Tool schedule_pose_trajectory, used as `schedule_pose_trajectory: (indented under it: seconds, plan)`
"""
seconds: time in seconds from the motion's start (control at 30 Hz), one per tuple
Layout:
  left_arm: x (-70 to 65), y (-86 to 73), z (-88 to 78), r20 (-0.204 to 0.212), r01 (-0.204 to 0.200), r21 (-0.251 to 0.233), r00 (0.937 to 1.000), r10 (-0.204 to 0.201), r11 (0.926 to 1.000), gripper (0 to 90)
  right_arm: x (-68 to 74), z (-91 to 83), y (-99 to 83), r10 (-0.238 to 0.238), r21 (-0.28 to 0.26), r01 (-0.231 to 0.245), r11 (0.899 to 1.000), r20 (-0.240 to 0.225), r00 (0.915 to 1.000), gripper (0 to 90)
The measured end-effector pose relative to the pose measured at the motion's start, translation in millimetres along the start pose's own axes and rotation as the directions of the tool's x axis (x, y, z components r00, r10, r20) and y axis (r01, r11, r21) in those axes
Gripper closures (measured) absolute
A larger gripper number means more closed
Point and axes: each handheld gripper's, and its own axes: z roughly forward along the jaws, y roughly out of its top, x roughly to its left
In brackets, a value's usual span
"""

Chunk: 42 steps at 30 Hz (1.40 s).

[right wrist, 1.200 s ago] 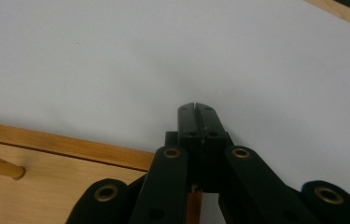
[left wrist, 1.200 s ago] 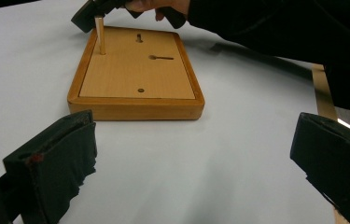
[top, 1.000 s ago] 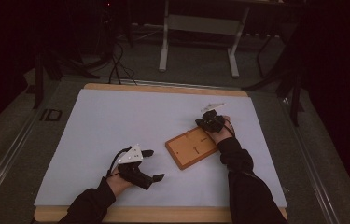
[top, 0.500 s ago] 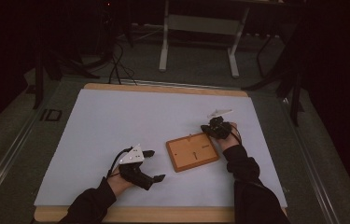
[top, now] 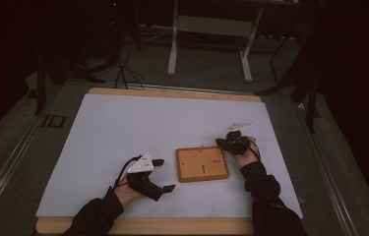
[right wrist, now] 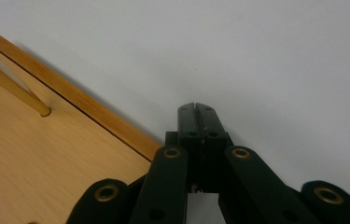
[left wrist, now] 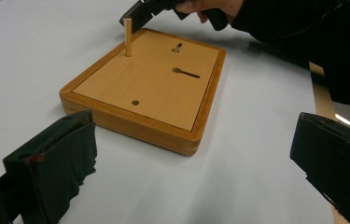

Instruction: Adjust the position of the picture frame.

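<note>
The right gripper [top: 227, 142], jaws closed on nothing, hovers by the wooden board's [top: 202, 164] upright peg [left wrist: 127, 36], while the left gripper [top: 161, 174] waits open, likely to steady the board.

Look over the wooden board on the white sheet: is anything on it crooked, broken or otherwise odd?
Nothing looks damaged. The wooden board lies flat and slightly turned on the white sheet. One peg stands upright in a corner hole; another hole is empty. The shut right gripper holds nothing.
</note>
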Motion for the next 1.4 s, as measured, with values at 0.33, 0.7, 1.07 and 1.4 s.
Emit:
schedule_pose_trajectory:
  seconds: [0.33,0.7,1.07,1.4]
  plan:
    - [-1.4,1.0,2.5,0.003,-0.003,0.005,1.0000,0.003,1.0000,0.9,5.2,-7.5,-9.7,0.025,-0.017,-0.025,1.000,-0.006,0.9997,90.0]
    - [-1.8,6.3,5.9,0.013,0.006,-0.021,0.9999,-0.005,0.9998,0.9,8.6,-11.7,-15.6,0.023,-0.031,-0.023,0.999,0.006,0.9997,89.0]
    - [2.5,17.9,7.8,0.014,-0.015,0.001,0.9998,0.014,0.9999,1.8,9.7,-32.8,-16.1,0.031,-0.090,-0.033,0.995,-0.023,0.9993,83.2]
    - [12.4,26.3,10.6,0.039,0.051,0.015,0.9979,-0.051,0.9986,1.8,25.8,-57.6,-23.8,0.017,-0.163,-0.028,0.986,-0.073,0.9972,56.1]
